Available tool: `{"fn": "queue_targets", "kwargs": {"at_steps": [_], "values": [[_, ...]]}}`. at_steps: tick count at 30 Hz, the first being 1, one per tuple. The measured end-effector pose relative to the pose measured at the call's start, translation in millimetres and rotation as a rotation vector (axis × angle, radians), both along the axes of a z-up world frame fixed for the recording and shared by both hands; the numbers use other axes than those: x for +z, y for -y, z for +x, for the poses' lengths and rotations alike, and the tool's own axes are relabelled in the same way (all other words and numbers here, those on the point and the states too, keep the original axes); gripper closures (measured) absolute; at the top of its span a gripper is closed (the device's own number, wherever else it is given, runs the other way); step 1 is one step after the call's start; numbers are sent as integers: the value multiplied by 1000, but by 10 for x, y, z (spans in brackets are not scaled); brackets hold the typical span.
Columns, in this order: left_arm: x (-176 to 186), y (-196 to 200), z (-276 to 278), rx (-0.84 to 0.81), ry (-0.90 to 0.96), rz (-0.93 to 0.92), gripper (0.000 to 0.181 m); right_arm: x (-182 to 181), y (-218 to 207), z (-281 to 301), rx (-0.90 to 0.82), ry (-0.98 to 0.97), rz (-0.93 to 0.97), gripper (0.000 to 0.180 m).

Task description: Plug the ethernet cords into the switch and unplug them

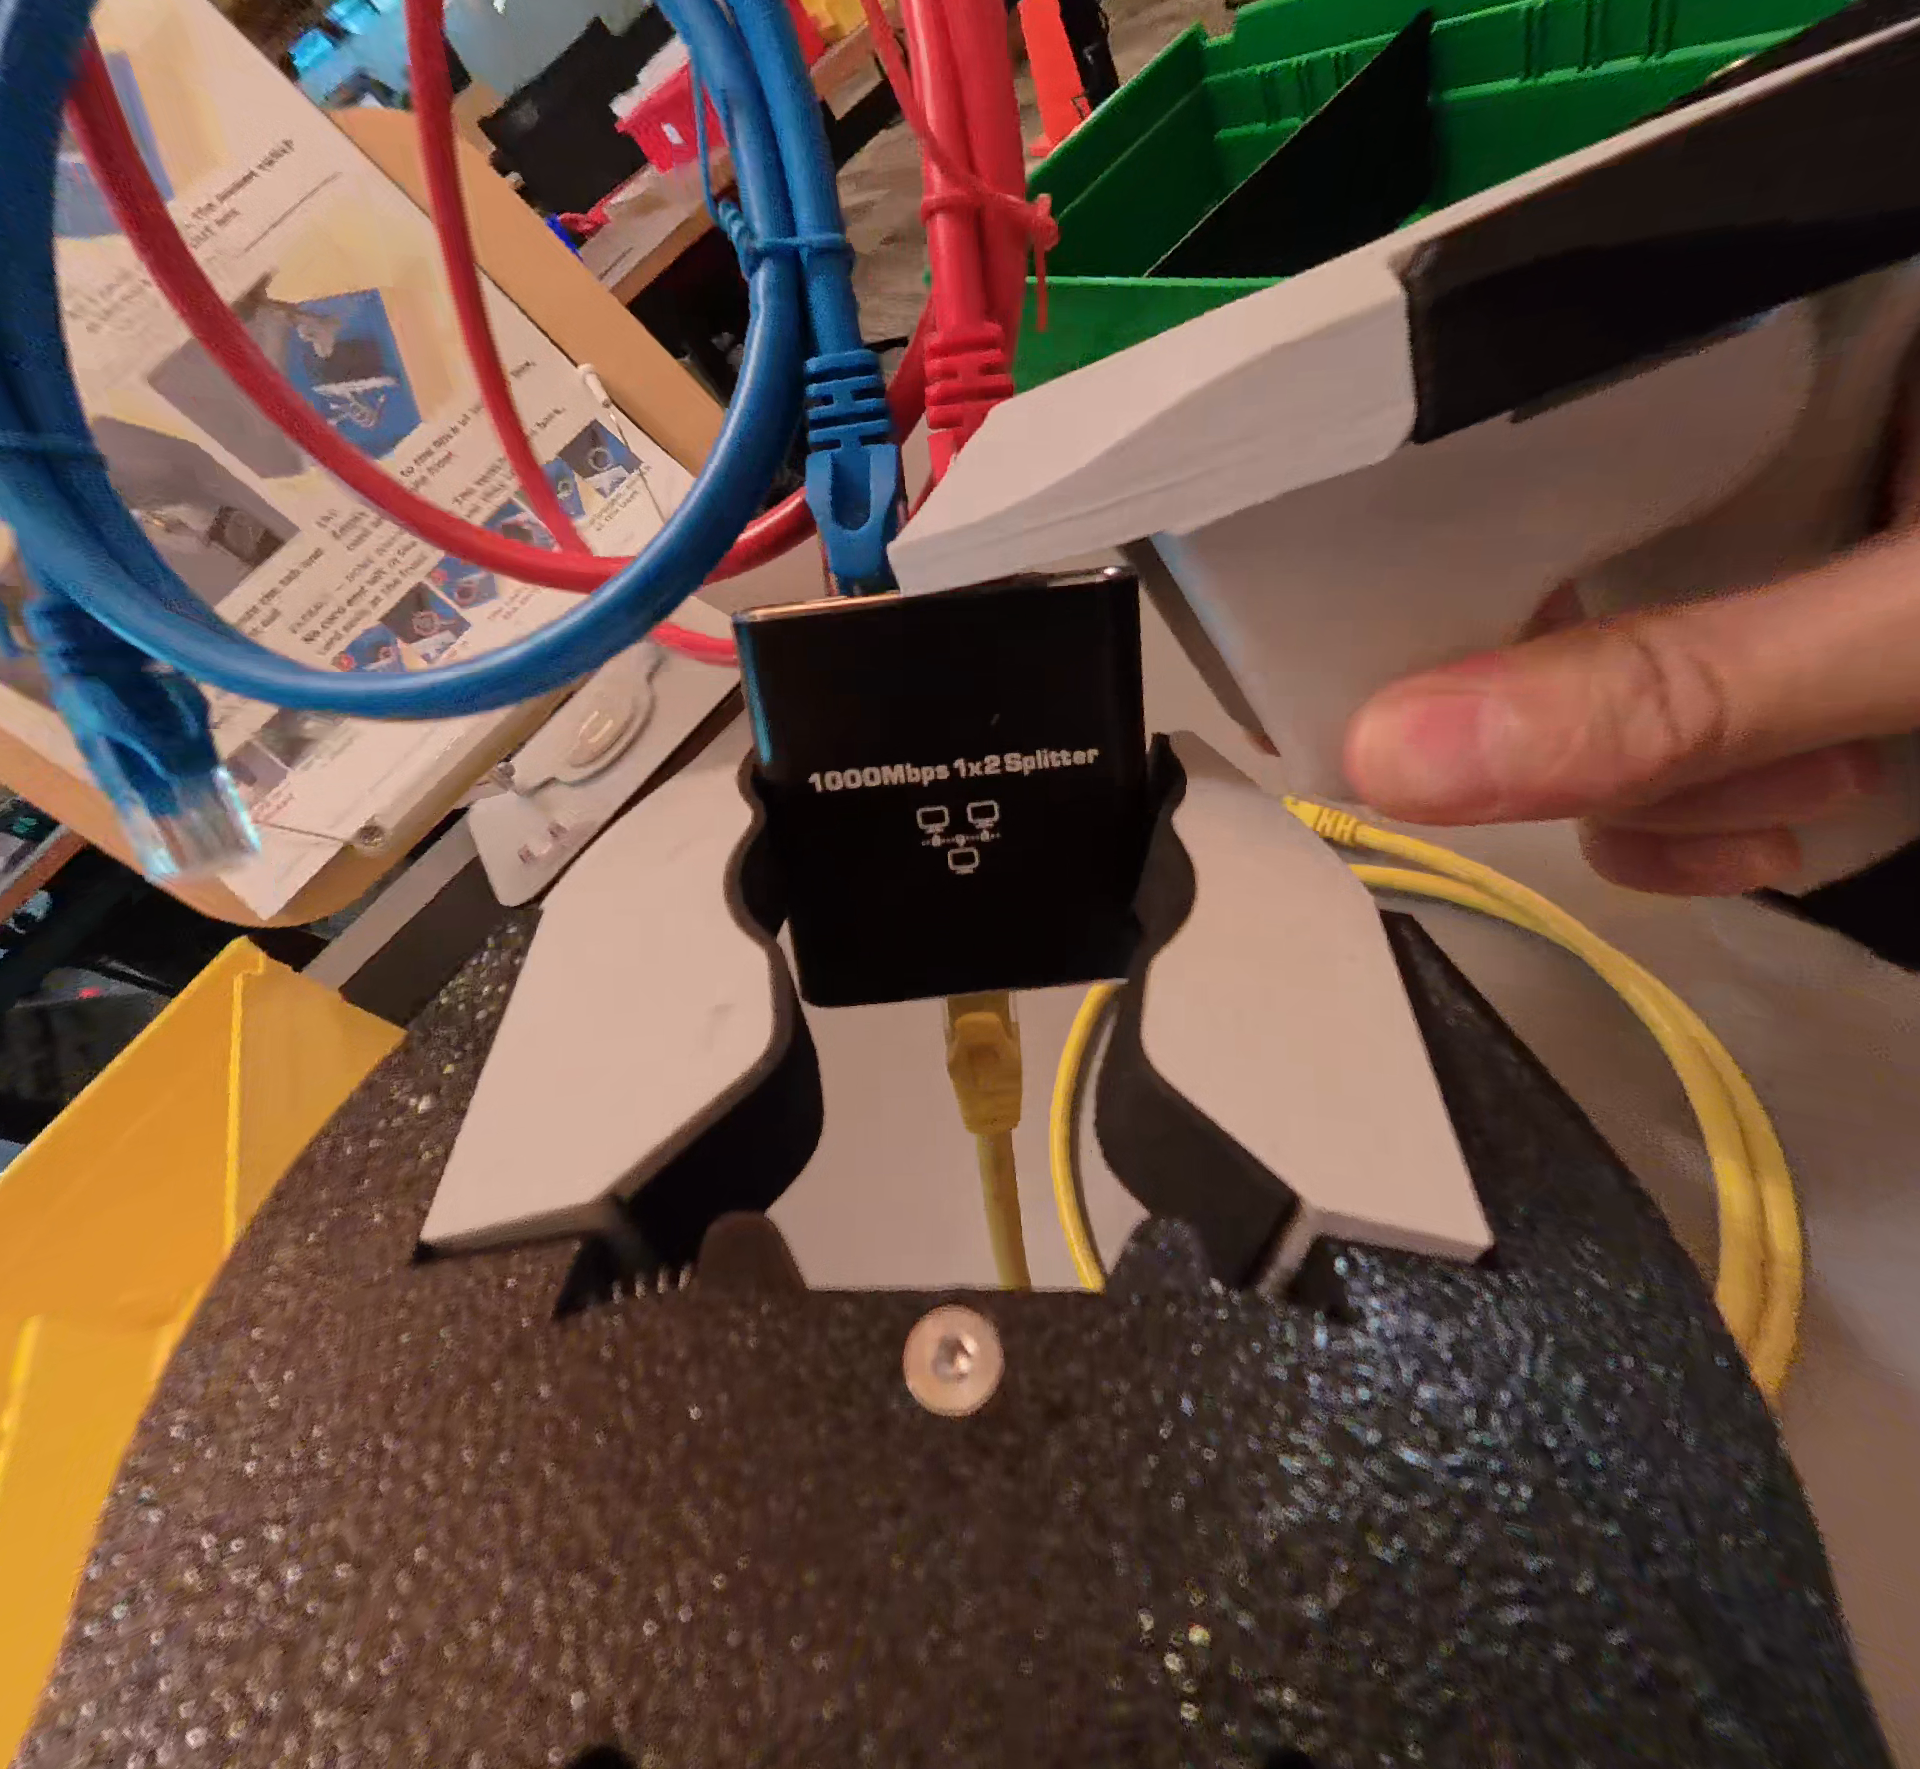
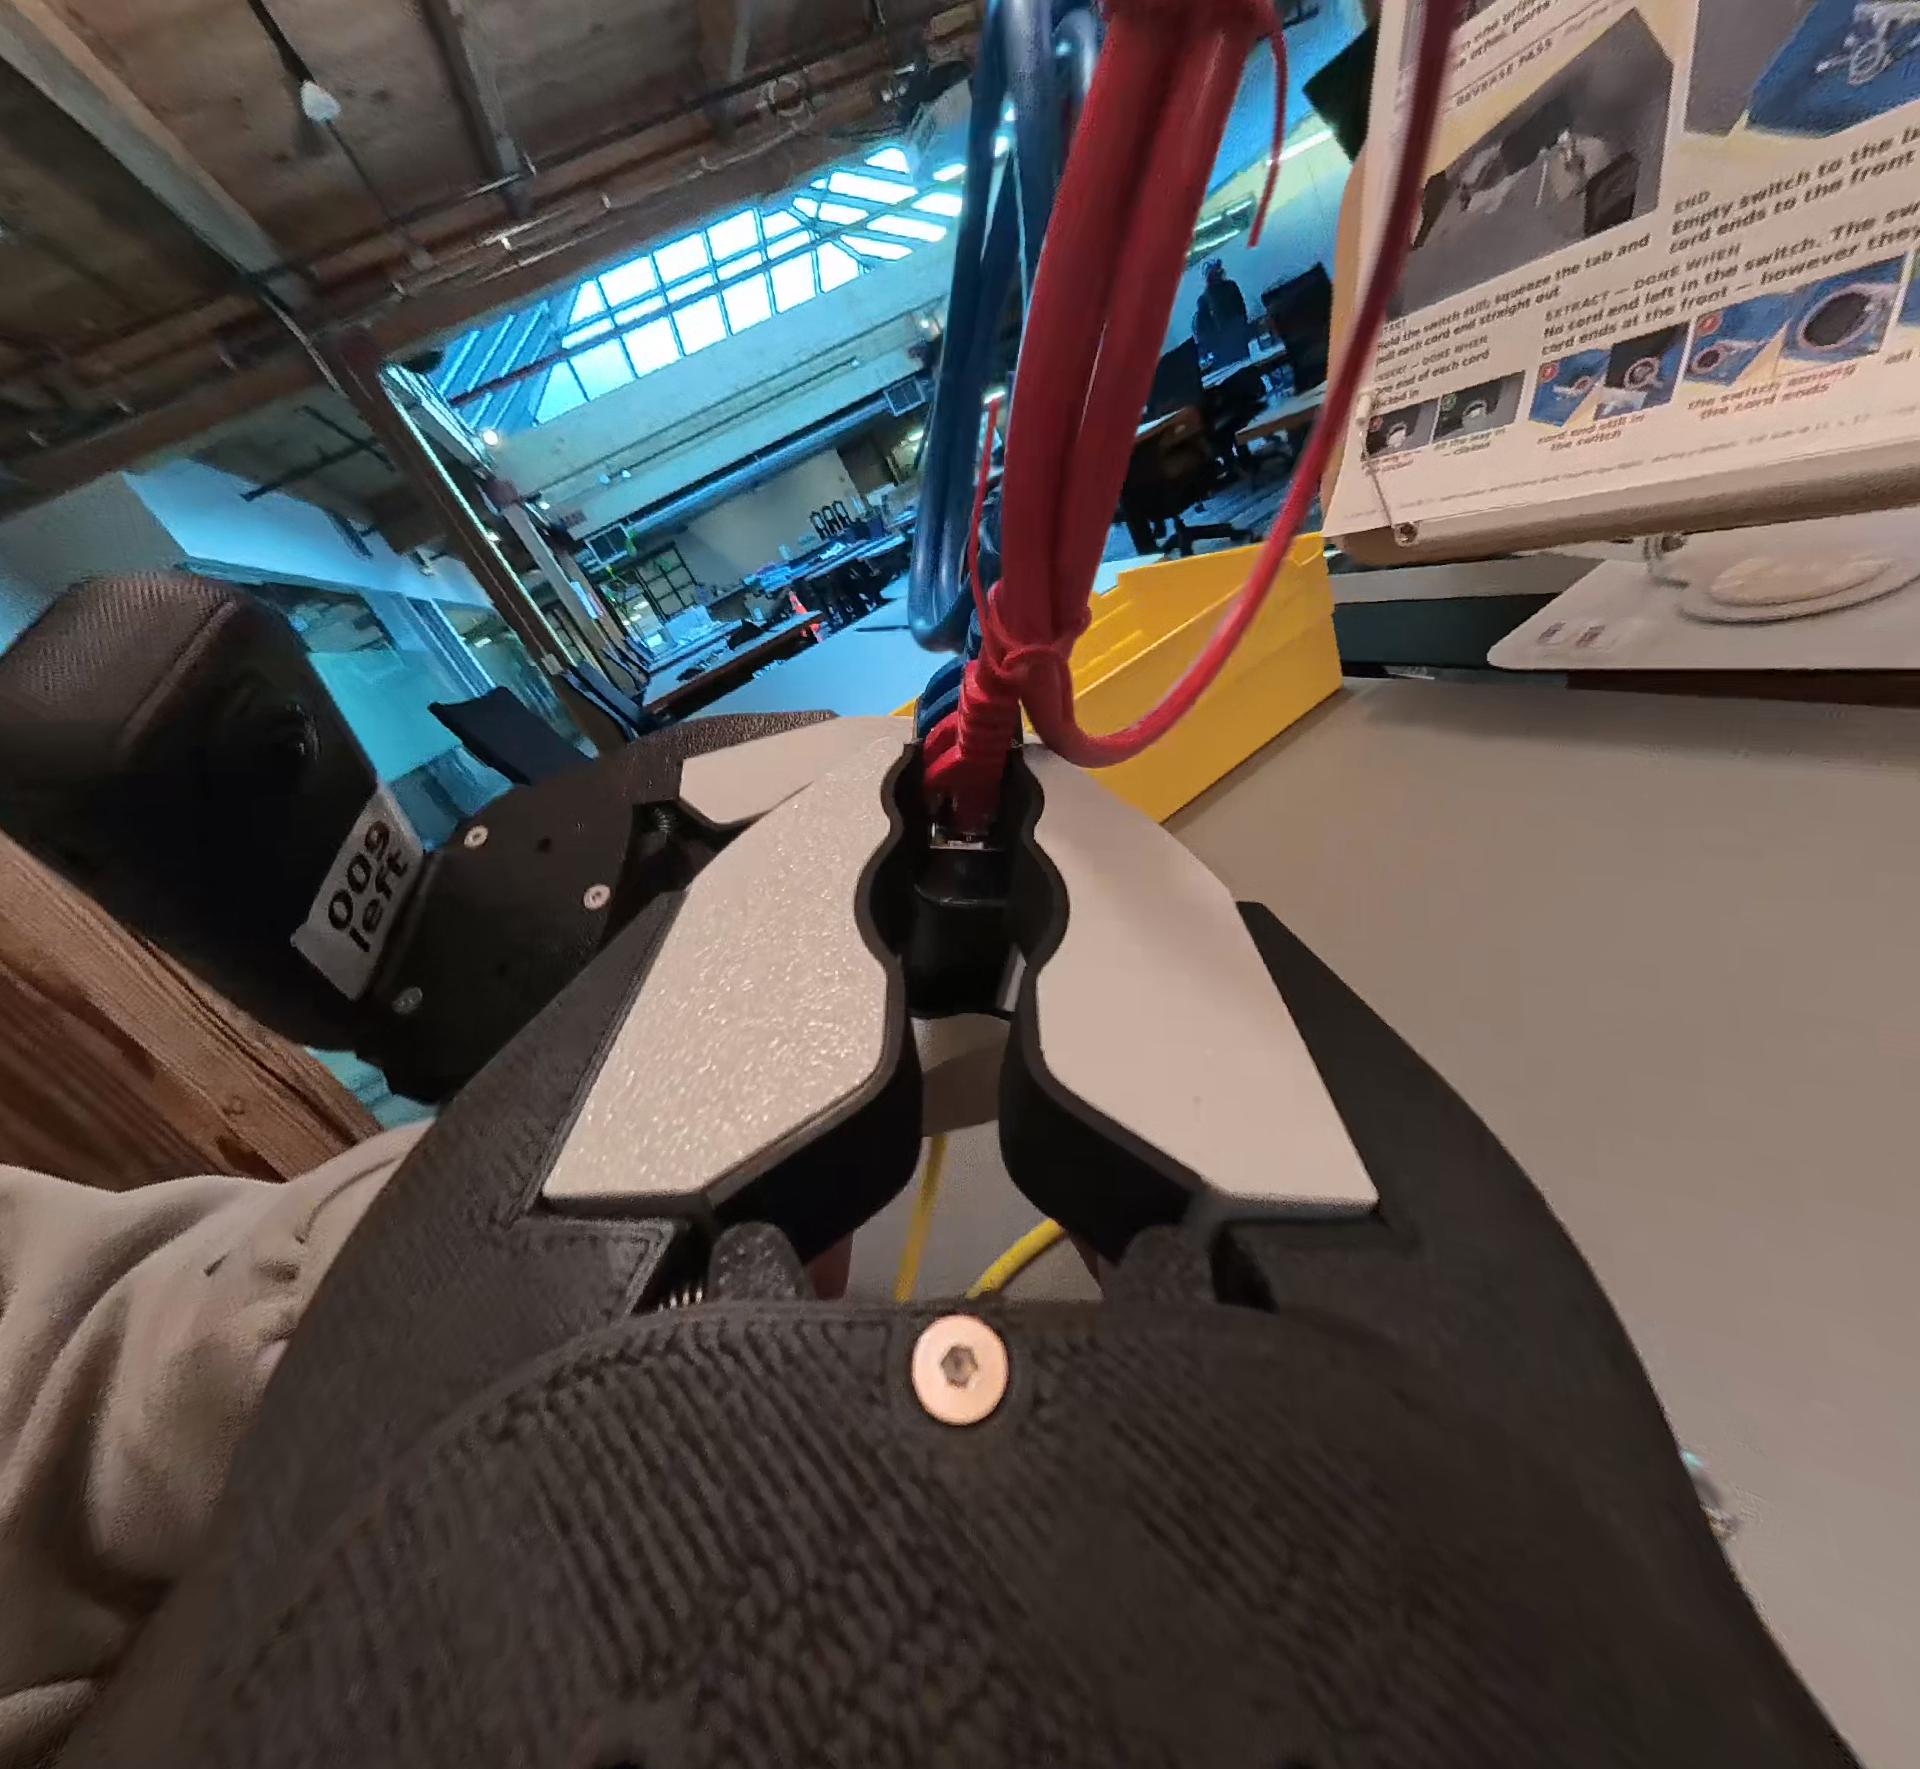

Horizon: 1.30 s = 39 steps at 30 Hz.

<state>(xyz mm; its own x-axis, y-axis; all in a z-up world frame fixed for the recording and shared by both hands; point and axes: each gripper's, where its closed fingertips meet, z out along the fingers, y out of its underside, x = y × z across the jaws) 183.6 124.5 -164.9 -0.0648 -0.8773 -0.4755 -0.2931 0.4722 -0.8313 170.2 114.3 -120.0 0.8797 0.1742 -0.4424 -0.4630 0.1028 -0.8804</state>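
red cord [image 1: 966,389] plug behind right hand-held gripper [image 1: 1039,514], blue cord [image 1: 187,815] end blurred

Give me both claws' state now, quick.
Left claw: closed on the black switch, which has blue and yellow cords plugged in.
Right claw: closed on the red cord's plug at the switch.

I see the switch [image 1: 951,784] between my left tongs [image 1: 961,872], two cords rising from its far end, one trailing from its near end onto the desk [image 1: 1558,940]. My right tongs [image 2: 961,789] close around the right-hand cord's plug [image 2: 961,763].
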Motion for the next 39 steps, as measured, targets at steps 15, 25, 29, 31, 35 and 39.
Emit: {"fn": "queue_targets", "kwargs": {"at_steps": [15,25,29,31,35,39], "values": [[199,125,7,-46,101,-60,116,180,118,-40,-38,208,-57,164],[296,161,-53,-59,145,-66,116,278,147,-137,-52,293,-67,164],[369,121,-93,-43,183,-22,116,349,115,-236,-78,343,-38,165],[402,111,-126,-37,220,-27,114,376,95,-314,-47,338,-25,165],[444,44,-147,41,246,-17,107,411,65,-397,-7,282,12,164],[430,26,-116,59,214,11,106,408,63,-367,-17,245,14,165]]}}
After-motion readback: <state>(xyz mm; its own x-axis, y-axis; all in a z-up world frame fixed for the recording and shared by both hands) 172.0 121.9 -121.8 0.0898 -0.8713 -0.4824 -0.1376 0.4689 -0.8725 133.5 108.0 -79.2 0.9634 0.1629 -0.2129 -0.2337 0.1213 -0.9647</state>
